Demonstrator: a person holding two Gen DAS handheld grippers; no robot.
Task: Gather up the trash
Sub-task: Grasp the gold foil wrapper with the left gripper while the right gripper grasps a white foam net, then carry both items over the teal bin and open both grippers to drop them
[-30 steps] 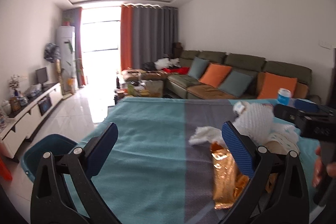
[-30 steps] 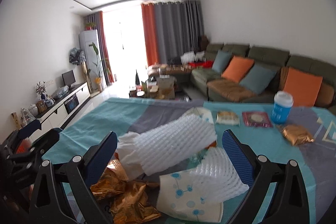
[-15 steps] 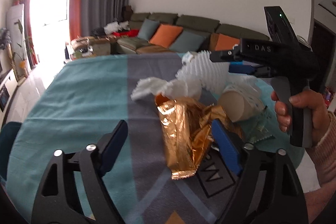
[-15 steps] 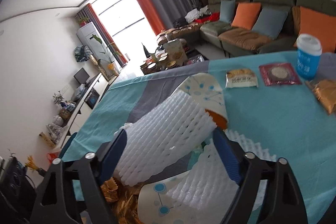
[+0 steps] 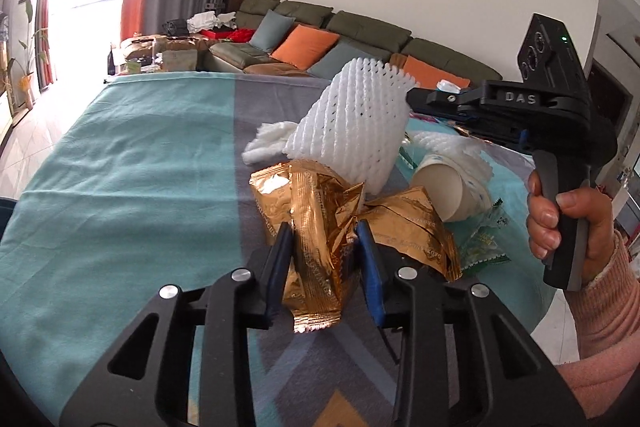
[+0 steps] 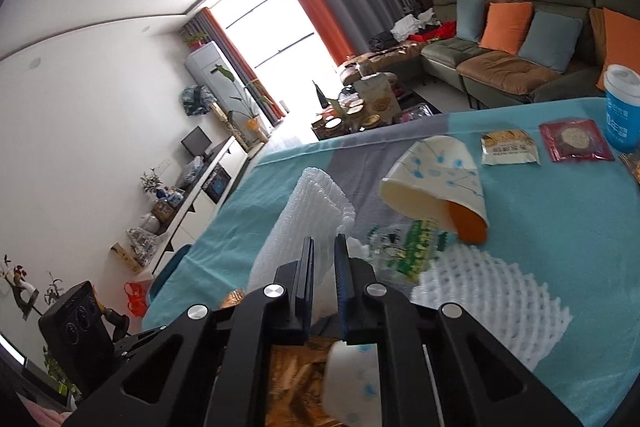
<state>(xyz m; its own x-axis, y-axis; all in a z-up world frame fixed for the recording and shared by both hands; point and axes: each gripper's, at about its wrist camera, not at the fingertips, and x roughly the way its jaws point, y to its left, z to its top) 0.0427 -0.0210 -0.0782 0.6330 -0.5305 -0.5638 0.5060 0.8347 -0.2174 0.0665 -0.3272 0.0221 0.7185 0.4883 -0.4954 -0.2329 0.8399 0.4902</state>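
Note:
My left gripper [image 5: 324, 247] is shut on a crumpled gold foil wrapper [image 5: 316, 227] on the teal and grey tablecloth [image 5: 132, 187]. My right gripper [image 6: 323, 259] is shut on a white foam fruit net [image 6: 300, 227]; the net also shows in the left wrist view [image 5: 356, 131], lifted above the pile. A second gold wrapper [image 5: 412, 227], a tipped paper cup [image 5: 448, 191] and a green wrapper [image 5: 484, 247] lie beside the foil. The right wrist view shows another paper cup [image 6: 436, 183], a second foam net [image 6: 484, 303] and the green wrapper [image 6: 420, 251].
A blue cup [image 6: 622, 111] and two snack packets [image 6: 508, 147] [image 6: 574, 141] lie at the table's far side. A white tissue [image 5: 268, 139] lies behind the foil. A sofa [image 5: 360, 39] stands beyond the table. A teal bin [image 6: 170, 269] stands on the floor at the left.
My left gripper moved forward over the gold wrapper and shut on it. My right gripper shut on the white foam net and lifted it.

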